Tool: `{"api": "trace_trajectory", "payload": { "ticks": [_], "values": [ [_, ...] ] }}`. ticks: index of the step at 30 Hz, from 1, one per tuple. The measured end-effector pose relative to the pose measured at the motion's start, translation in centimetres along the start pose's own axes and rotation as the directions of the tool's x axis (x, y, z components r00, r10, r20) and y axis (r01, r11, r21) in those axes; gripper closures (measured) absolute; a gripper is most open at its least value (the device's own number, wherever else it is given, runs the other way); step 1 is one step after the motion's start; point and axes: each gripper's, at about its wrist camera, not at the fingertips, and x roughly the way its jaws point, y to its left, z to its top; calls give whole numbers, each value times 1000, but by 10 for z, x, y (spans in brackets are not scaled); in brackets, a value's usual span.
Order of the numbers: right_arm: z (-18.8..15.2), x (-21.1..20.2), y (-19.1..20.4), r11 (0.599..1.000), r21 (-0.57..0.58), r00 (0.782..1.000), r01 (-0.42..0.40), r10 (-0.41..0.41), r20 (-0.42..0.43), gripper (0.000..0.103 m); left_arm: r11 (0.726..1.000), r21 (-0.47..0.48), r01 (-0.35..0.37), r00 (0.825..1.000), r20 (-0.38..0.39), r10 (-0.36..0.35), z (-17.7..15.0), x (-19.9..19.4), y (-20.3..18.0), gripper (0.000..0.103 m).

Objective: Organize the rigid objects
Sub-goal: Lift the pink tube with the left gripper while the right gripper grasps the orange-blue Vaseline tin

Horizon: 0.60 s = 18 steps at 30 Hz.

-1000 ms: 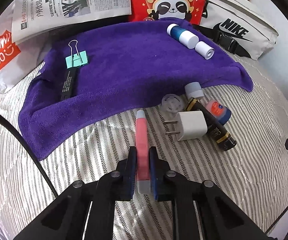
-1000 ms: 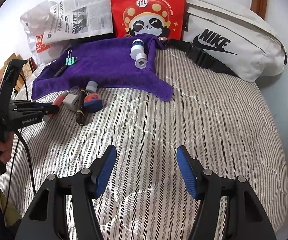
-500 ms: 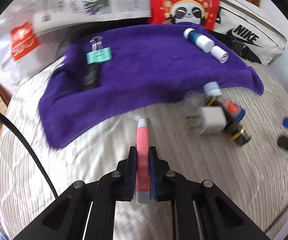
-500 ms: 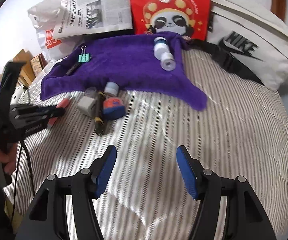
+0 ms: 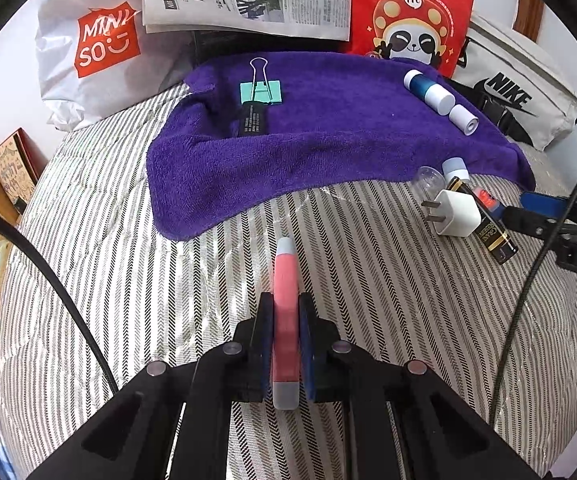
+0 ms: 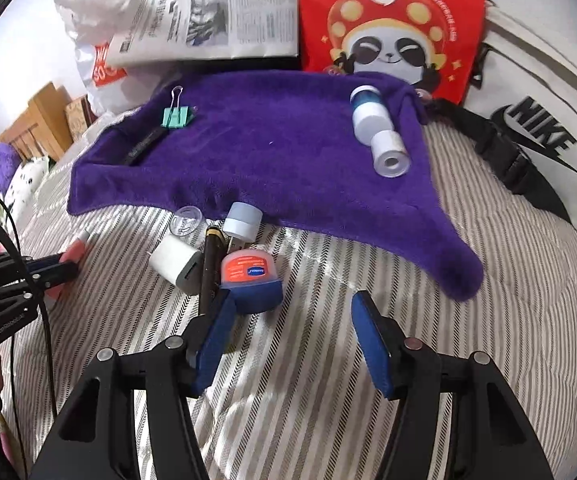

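Left gripper (image 5: 286,344) clamped on the pink tube (image 5: 285,320), tube lying lengthwise between the jaws, tip poking out ahead, just short of the purple towel (image 5: 328,152). Best carried forward onto open towel between the binder clip (image 5: 260,92) and the blue-and-white bottle (image 5: 428,90), lowered flat, then released. Right gripper (image 6: 292,340) with jaws apart, having just narrowed slightly, nothing between them; blue jar (image 6: 250,276) just ahead of the left pad. Worth centring on the jar before closing, clear of the white charger (image 6: 174,258) and black pen (image 6: 209,264).
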Motion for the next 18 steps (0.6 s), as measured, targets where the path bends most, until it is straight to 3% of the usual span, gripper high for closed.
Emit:
{"api": "trace_trajectory", "payload": {
  "ticks": [12, 18],
  "values": [
    [7, 26, 25, 995, -71, 997, 63, -65, -33, 44, 1000, -11, 17, 1000, 11, -17, -4, -3, 5, 91],
    [3, 21, 25, 989, -109, 994, 100, -104, -32, 50, 1000, -14, 19, 1000, 18, -19, -5, -4, 5, 91]
  ]
}}
